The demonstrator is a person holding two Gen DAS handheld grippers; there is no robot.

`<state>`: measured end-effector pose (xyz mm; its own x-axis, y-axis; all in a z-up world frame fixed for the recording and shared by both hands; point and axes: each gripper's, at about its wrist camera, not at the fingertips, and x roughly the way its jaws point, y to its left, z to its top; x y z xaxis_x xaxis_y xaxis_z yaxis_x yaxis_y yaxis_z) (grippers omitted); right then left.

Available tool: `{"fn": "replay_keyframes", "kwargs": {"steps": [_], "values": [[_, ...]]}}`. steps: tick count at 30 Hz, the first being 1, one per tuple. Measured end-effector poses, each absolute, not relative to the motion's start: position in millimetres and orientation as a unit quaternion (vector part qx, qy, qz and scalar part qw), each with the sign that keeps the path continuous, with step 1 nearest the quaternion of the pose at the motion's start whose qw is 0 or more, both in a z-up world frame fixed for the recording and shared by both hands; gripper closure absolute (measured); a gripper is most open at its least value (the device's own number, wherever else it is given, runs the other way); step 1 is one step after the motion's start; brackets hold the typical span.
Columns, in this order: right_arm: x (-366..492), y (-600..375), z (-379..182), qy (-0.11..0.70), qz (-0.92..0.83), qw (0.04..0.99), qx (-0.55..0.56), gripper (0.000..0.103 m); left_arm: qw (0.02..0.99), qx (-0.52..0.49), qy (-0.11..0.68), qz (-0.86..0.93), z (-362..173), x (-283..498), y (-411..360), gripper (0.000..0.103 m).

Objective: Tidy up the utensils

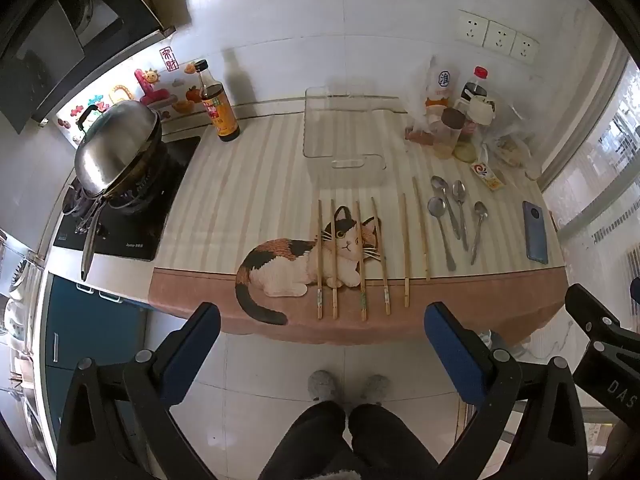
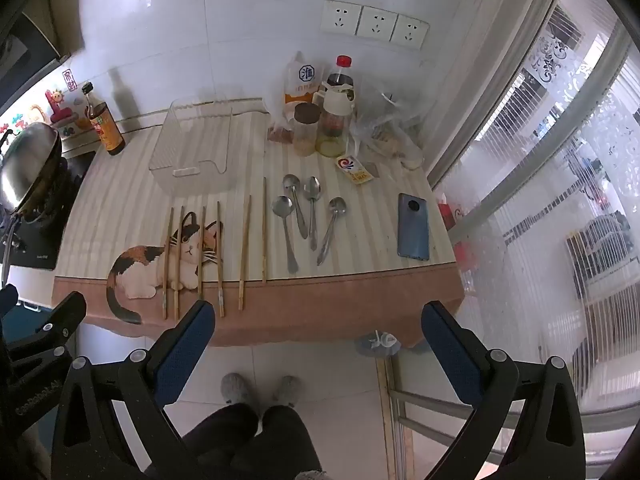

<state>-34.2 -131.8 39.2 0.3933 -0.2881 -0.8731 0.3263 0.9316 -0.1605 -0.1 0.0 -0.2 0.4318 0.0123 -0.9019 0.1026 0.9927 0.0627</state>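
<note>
Up ahead of both grippers is the table (image 1: 224,208), with a striped cloth and a cat picture (image 1: 312,264) on it. Far off to the left of the left gripper (image 1: 322,334) sits a big shiny wok (image 1: 116,148) on the stove. Straight ahead, at the back of the table, is a clear plastic tray (image 1: 344,128), and it has nothing in it. A brown sauce bottle (image 1: 218,104) stands to the left of the tray. A bunch of jars and bags (image 2: 332,120) stands to its right. A blue phone (image 2: 414,226) lies ahead and a bit right of the right gripper (image 2: 318,330). Six chopsticks (image 1: 362,260) lie side by side near the front edge, closest to the grippers, and some cross the cat. Four metal spoons (image 2: 308,216) lie just right of the chopsticks, in front of the right gripper. Both grippers hang above the floor just short of the table, each with its jaws spread wide and nothing between them.
</note>
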Motion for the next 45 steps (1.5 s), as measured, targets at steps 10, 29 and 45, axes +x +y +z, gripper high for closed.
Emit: {"fn": "replay_keyframes", "kwargs": {"steps": [10,29,45], "values": [[-42,-129,40,0.517,-0.188,0.835,0.011,0.000,0.848,0.054,0.526,-0.029,1,-1,0,0.000],[-57,-118,53,0.511,-0.186,0.839,0.012,0.000,0.853,0.047,0.518,-0.031,11,-17,4,0.000],[-57,-118,52,0.510,-0.184,0.840,0.010,0.000,0.853,0.047,0.520,-0.029,12,-19,4,0.000]]}}
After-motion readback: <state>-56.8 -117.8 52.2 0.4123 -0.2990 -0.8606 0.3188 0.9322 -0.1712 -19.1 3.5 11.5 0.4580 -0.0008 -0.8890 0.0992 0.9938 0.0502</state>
